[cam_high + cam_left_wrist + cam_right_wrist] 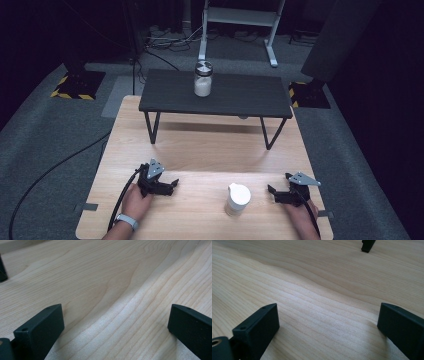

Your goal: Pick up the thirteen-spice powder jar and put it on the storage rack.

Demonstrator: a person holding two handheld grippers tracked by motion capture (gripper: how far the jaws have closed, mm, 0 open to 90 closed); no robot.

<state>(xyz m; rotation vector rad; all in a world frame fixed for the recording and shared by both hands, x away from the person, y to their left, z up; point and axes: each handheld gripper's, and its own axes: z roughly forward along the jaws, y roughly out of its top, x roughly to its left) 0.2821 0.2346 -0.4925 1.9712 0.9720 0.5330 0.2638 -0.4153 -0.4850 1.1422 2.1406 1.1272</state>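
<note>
1. The white plastic bottle with a white spouted cap (237, 198) stands upright on the near part of the light wooden table (200, 145), between the two grippers and apart from both. It is nearer the right one. No writing can be read on it.
2. The left gripper (172, 184), black with a grey three-cornered plate on top, rests low on the table in the person's left hand (136, 201), which wears a pale wristband (126, 220). Its jaws stand wide apart and point toward the bottle. In the left gripper view the left gripper (116, 322) has only bare wood grain between its jaws.
3. The right gripper (272, 192), of the same make, lies low on the table in the person's right hand (301, 216). Its jaws are spread wide with nothing in them, and their tips are near the bottle without touching it. In the right gripper view the right gripper (328, 321) again has only plain wood between its jaws.
4. Farther back, a low black table with thin black metal legs (165, 95) stands on the far part of the wooden table.
5. On its far edge stands an upright clear glass jar with a metal lid, half full of white powder (203, 78). The lid bears a dark-and-light quartered mark. I can read no label.
6. Beyond lie grey carpet (350, 165), black cables (50, 172), and the white metal frame of a stand (240, 20).
</note>
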